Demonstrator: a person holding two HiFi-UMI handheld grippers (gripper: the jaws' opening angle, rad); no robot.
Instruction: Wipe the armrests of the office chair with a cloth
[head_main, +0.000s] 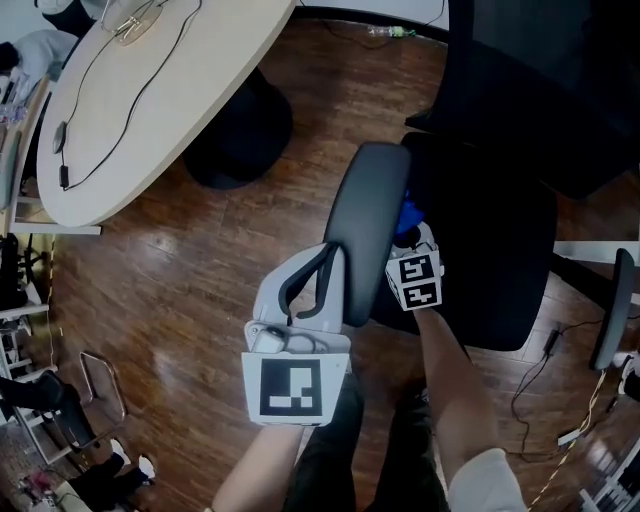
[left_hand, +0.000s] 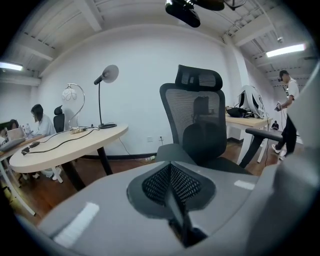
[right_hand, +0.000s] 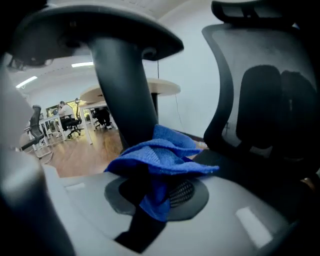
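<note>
Left gripper (left_hand: 172, 192), nearest the head camera – marker cube uppermost, held low beside the chair; its own view shows the mesh pads pressed together with nothing between them, pointed at the chair's backrest.

Listed from the left:
- Table (head_main: 150, 90): pale oval top on a dark base, a thin cable (head_main: 95, 110) trailing across it; stands on the wood floor (head_main: 200, 260), well apart from the chair.
- Armrest (head_main: 368, 225): dark padded strip on the near side of the office chair (head_main: 490, 250), running away from the camera, just beyond the left gripper's tip.
- Cloth (right_hand: 160, 160): blue, bunched – pinched in the right gripper's jaws. From above it sits at the armrest's inner edge, over the seat; in the right gripper view it lies just beside the armrest's post and under its pad. Whether it touches the post cannot be told.
- Right gripper (right_hand: 152, 200): marker cube facing up, on the seat side of the armrest, clamped on the cloth.
- Second armrest (head_main: 612, 310): far right edge, near neither gripper.
</note>
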